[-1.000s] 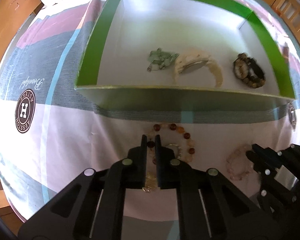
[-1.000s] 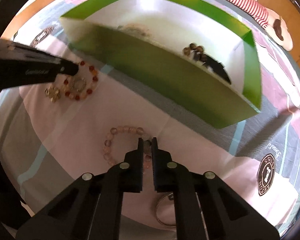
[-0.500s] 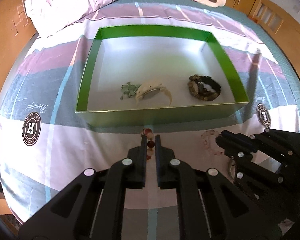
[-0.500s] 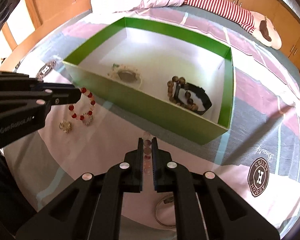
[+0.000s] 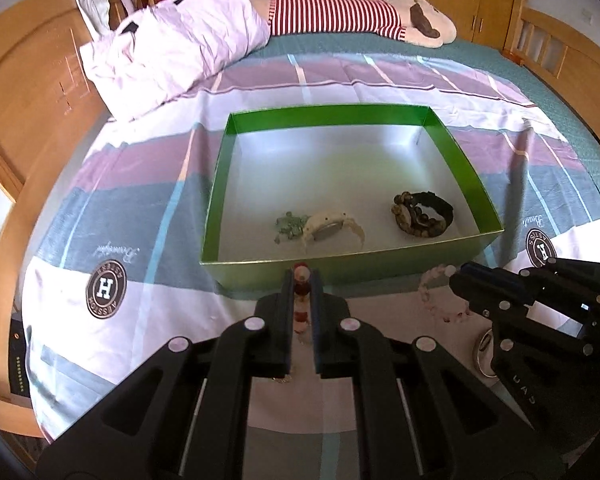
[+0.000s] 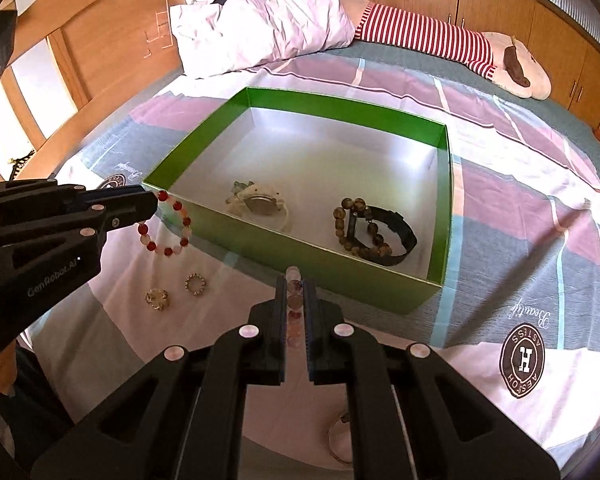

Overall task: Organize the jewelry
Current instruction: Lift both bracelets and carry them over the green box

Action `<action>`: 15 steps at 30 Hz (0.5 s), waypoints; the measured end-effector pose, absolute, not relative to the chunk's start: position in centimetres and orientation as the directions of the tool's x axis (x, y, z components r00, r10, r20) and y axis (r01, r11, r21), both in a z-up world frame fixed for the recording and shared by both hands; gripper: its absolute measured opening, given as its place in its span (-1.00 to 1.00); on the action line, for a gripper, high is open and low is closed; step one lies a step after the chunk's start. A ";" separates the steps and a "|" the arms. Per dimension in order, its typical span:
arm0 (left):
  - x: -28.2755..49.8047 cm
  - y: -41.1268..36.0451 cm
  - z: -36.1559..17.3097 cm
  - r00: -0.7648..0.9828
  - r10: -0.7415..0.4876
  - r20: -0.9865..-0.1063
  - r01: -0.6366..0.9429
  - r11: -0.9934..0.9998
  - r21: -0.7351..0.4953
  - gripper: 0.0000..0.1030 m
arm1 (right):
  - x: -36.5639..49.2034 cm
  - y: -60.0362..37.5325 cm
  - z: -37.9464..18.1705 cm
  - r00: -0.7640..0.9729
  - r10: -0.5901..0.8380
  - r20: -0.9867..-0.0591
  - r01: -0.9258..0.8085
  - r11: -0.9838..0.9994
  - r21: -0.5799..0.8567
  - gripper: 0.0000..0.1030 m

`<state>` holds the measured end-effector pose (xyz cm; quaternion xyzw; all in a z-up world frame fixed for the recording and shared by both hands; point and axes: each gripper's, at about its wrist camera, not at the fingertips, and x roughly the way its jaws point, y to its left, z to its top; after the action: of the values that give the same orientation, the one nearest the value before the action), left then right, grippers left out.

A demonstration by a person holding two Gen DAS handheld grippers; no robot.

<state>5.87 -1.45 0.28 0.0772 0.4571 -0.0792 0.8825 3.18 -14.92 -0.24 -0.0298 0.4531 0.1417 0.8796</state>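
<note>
A green box [image 5: 476,192] [image 6: 300,252] lies on the bed and holds a white watch [image 5: 332,230] [image 6: 260,204], a green trinket [image 5: 288,226] and a dark bead bracelet with a black band [image 5: 422,216] [image 6: 374,232]. My left gripper [image 5: 302,280] [image 6: 152,200] is shut on a red-and-white bead bracelet [image 5: 301,300] [image 6: 166,226], held above the sheet before the box's near wall. My right gripper [image 6: 295,284] [image 5: 456,276] is shut on a pale pink bead bracelet [image 6: 294,304] [image 5: 436,296], also lifted near the box front.
Two small gold rings [image 6: 196,283] [image 6: 157,299] lie on the sheet left of my right gripper. A metal ring [image 6: 340,440] [image 5: 485,350] lies under it. A pillow [image 5: 172,44] and a striped plush toy [image 5: 360,14] lie beyond the box.
Both grippers have risen from the sheet with their bracelets and pulled back, so the whole box and bed show now.
</note>
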 end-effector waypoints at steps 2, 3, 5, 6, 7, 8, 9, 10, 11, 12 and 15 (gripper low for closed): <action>5.7 -1.3 0.5 0.583 -0.063 -0.810 0.205 0.976 0.072 -0.86 | 3.0 -15.1 0.1 0.561 0.230 -0.795 -0.270 0.959 0.087 -0.86; 5.7 -1.2 0.6 0.590 -0.059 -0.805 0.199 0.977 0.074 -0.86 | 3.0 -15.1 0.2 0.565 0.233 -0.791 -0.268 0.959 0.092 -0.86; 5.6 -0.9 1.0 0.605 -0.059 -0.794 0.187 0.980 0.070 -0.86 | 2.9 -15.3 0.6 0.578 0.244 -0.779 -0.260 0.959 0.108 -0.86; 5.6 -0.8 1.1 0.610 -0.059 -0.790 0.184 0.981 0.069 -0.86 | 2.8 -15.4 0.9 0.587 0.253 -0.769 -0.257 0.959 0.119 -0.86; 5.6 -0.7 1.3 0.617 -0.060 -0.784 0.179 0.982 0.067 -0.86 | 2.7 -15.5 1.0 0.593 0.258 -0.763 -0.255 0.959 0.126 -0.86; 5.5 -0.6 1.5 0.626 -0.059 -0.777 0.178 0.982 0.068 -0.86 | 2.6 -15.5 1.3 0.601 0.265 -0.754 -0.256 0.958 0.133 -0.86; 5.4 -0.7 1.6 0.635 -0.055 -0.770 0.175 0.982 0.074 -0.86 | 2.6 -15.5 1.4 0.607 0.268 -0.749 -0.257 0.957 0.135 -0.86; 5.4 -0.7 1.7 0.642 -0.051 -0.765 0.172 0.982 0.078 -0.86 | 2.5 -15.5 1.6 0.615 0.269 -0.741 -0.255 0.957 0.136 -0.86; 5.3 -0.7 1.8 0.651 -0.046 -0.758 0.168 0.982 0.085 -0.86 | 2.5 -15.5 1.7 0.620 0.271 -0.737 -0.254 0.957 0.138 -0.86; 5.2 -0.7 2.0 0.658 -0.042 -0.752 0.165 0.982 0.089 -0.86 | 2.4 -15.4 1.8 0.622 0.273 -0.734 -0.254 0.957 0.140 -0.86; 4.9 -0.7 2.4 0.678 -0.039 -0.734 0.153 0.984 0.089 -0.86 | 2.4 -15.4 1.8 0.627 0.271 -0.731 -0.253 0.958 0.138 -0.86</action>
<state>4.93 -0.74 2.37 0.0717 0.3978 -0.0527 0.9132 2.41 -15.36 1.85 0.0113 0.4069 0.1452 0.9018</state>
